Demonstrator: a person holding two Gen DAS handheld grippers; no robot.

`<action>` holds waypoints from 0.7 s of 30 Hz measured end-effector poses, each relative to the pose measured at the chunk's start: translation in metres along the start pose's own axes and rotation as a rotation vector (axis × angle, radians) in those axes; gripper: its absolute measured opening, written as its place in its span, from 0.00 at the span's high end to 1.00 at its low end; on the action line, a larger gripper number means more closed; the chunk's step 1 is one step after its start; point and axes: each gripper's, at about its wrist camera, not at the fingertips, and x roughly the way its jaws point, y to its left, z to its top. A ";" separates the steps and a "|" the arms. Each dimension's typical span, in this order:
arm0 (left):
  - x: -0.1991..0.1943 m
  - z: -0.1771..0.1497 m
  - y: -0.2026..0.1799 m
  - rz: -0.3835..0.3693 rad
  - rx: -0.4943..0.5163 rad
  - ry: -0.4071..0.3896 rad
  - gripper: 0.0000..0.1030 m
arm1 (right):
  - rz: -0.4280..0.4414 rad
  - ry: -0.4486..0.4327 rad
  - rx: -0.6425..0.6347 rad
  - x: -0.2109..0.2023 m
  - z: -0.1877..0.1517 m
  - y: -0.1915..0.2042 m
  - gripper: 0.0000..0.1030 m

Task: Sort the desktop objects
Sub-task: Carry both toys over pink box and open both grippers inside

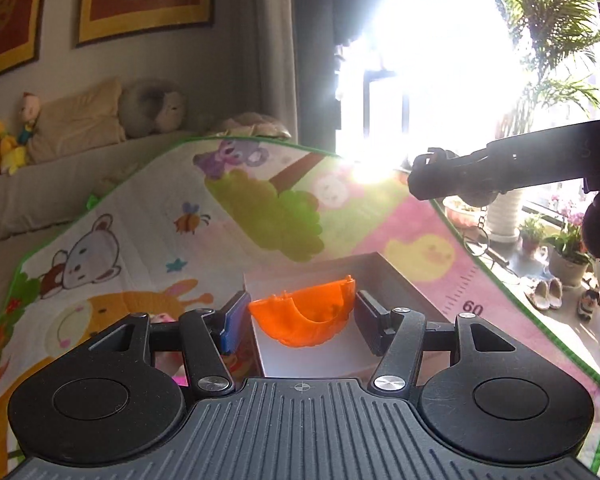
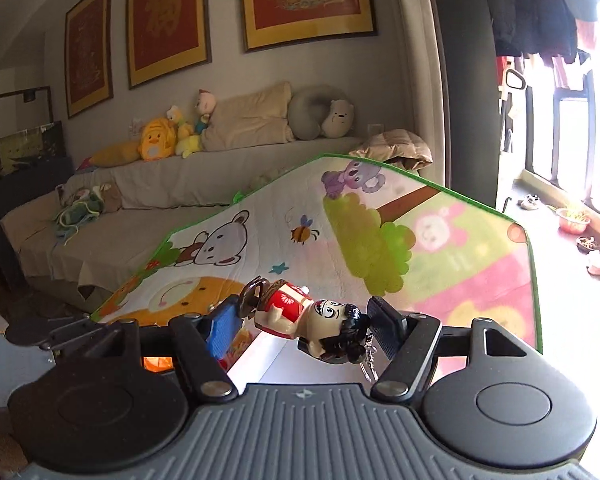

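Observation:
In the left wrist view my left gripper (image 1: 300, 322) holds an orange curved plastic piece (image 1: 305, 314) between its pads, just above a white box (image 1: 384, 268) on the cartoon play mat (image 1: 148, 240). The right gripper's body (image 1: 492, 172) reaches in dark from the right, above the mat, with a keychain ring hanging under it. In the right wrist view my right gripper (image 2: 300, 326) is shut on a doll keychain figure (image 2: 312, 320) with a red dress and black hair, held sideways above the mat (image 2: 440, 264) and the white box edge (image 2: 260, 352).
A sofa (image 2: 148, 216) with plush toys and pillows stands behind the mat. A bright window with potted plants (image 1: 568, 248) and shoes on the floor lie to the right. The mat's green edge (image 2: 534, 280) drops off on the right.

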 end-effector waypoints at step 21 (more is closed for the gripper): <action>0.024 -0.107 0.095 0.409 0.097 0.196 0.02 | 0.011 0.159 -0.125 0.118 -0.035 0.046 0.23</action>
